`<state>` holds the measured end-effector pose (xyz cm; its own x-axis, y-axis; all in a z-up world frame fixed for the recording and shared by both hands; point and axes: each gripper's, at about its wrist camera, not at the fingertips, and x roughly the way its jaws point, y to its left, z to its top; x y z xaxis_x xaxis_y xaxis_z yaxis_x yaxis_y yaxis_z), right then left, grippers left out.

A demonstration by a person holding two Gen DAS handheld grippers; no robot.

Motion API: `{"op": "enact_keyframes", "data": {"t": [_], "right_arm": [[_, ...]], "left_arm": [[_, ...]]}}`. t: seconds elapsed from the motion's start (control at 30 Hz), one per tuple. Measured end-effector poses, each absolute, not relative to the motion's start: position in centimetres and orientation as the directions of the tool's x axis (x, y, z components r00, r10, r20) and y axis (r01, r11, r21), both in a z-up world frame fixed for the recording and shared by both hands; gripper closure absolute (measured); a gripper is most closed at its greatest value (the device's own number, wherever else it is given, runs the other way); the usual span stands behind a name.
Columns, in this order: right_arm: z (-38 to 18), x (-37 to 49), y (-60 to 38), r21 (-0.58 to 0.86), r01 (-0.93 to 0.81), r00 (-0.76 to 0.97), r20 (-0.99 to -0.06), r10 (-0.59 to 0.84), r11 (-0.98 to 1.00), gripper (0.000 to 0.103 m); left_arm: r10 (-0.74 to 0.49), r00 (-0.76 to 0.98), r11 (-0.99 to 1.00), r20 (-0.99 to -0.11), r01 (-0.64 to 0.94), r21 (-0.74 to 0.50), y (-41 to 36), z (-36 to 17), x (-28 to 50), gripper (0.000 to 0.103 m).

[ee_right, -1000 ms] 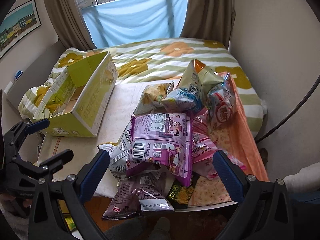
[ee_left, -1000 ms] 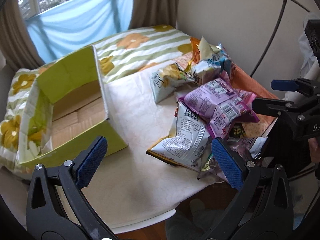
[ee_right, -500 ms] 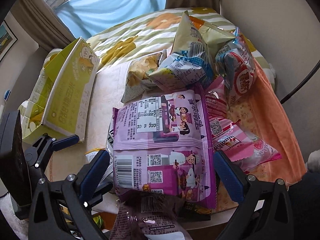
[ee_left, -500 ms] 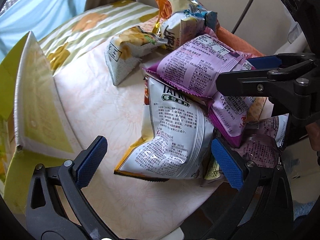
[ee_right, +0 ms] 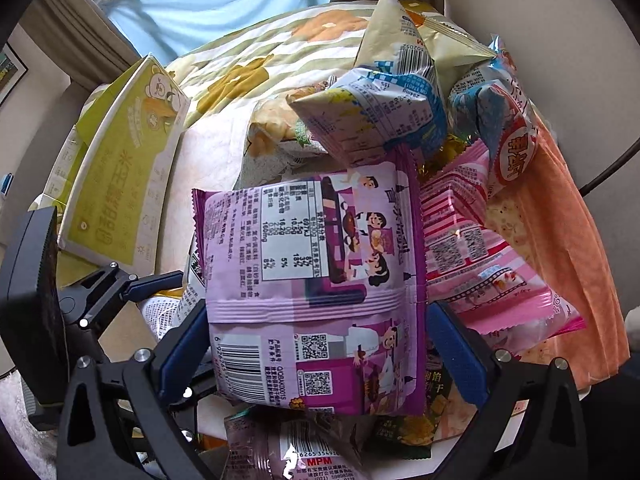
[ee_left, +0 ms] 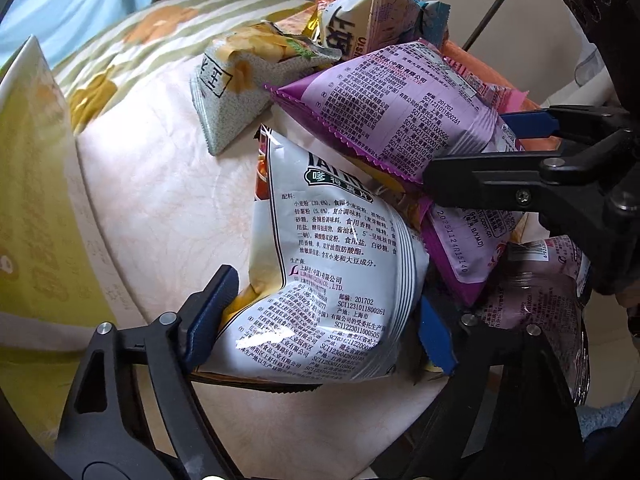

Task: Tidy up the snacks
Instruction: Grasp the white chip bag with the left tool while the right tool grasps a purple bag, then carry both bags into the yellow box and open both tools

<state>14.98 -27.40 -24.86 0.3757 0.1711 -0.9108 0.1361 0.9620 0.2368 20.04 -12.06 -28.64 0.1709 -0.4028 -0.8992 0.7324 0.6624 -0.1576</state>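
A pile of snack bags lies on the cloth-covered table point(ee_left: 160, 208). In the left wrist view my left gripper point(ee_left: 322, 320) points down at a white snack bag point(ee_left: 332, 264) printed with black text. Its jaws are closing and both blue pads press the bag's crumpled lower sides. In the right wrist view my right gripper point(ee_right: 320, 352) stands wide, with a purple snack bag point(ee_right: 312, 264) between its fingers, the pads at the bag's edges. The left wrist view shows the right gripper point(ee_left: 468, 152) straddling that purple bag point(ee_left: 400, 116), which rests partly on the white one.
An open yellow-green carton point(ee_right: 120, 184) stands at the table's left. Behind the purple bag lie a blue-and-white bag point(ee_right: 392, 112), a pink bag point(ee_right: 480, 264) and a grey-yellow bag point(ee_left: 240, 92). An orange cloth point(ee_right: 568, 220) drapes the right edge. A flowered bed cover point(ee_right: 260, 52) lies beyond.
Both grippers came down onto the pile. The left jaws narrowed from wide onto the white bag. The right fingers keep their width and now flank the purple bag.
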Motion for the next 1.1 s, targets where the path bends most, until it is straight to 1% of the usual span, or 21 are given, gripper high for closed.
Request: {"op": "enact_keyframes", "data": {"t": [0.1, 0.17, 0.23, 0.3, 0.4, 0.5, 0.6, 0.83, 1.1], "right_arm": [[-24.9, 15.2, -27.3, 0.239, 0.132, 0.377, -0.910, 0.174, 0.962, 0.001], [-24.9, 15.1, -27.3, 0.241, 0.130, 0.382, -0.907, 0.176, 0.962, 0.004], [-24.7, 15.0, -27.3, 0.249, 0.122, 0.390, -0.902, 0.185, 0.961, 0.012], [-24.3, 14.5, -27.3, 0.268, 0.099, 0.400, -0.892, 0.208, 0.958, 0.033], [-24.1, 14.2, -27.2, 0.272, 0.078, 0.403, -0.888, 0.219, 0.959, 0.040], [-23.8, 14.1, -27.7, 0.304, 0.064, 0.420, -0.872, 0.250, 0.951, 0.044], [-23.2, 13.7, -28.3, 0.339, 0.044, 0.448, -0.847, 0.285, 0.940, 0.046], [-20.0, 12.5, -28.6, 0.380, -0.028, 0.489, -0.802, 0.344, 0.925, 0.046], [-14.1, 12.0, -27.4, 0.351, -0.156, 0.545, -0.749, 0.377, 0.923, 0.046]], "left_arm": [[-0.406, 0.178, 0.670, -0.896, 0.726, -0.159, -11.9, -28.5, 20.0, 0.027], [-0.402, 0.185, 0.676, -0.897, 0.721, -0.155, -11.8, -28.4, 20.0, 0.028], [-0.396, 0.196, 0.684, -0.897, 0.715, -0.146, -11.6, -28.2, 19.9, 0.029], [-0.390, 0.203, 0.695, -0.898, 0.705, -0.143, -11.5, -27.9, 19.7, 0.030], [-0.377, 0.220, 0.716, -0.900, 0.685, -0.133, -11.2, -27.3, 18.8, 0.031], [-0.353, 0.252, 0.750, -0.901, 0.652, -0.111, -11.2, -26.5, 18.3, 0.032], [-0.336, 0.289, 0.781, -0.896, 0.617, -0.094, -10.9, -25.2, 17.5, 0.032], [-0.301, 0.367, 0.839, -0.880, 0.540, -0.062, -9.7, -21.9, 15.0, 0.032], [-0.272, 0.513, 0.904, -0.814, 0.425, -0.034, -6.6, -14.3, 13.6, 0.032]]}}
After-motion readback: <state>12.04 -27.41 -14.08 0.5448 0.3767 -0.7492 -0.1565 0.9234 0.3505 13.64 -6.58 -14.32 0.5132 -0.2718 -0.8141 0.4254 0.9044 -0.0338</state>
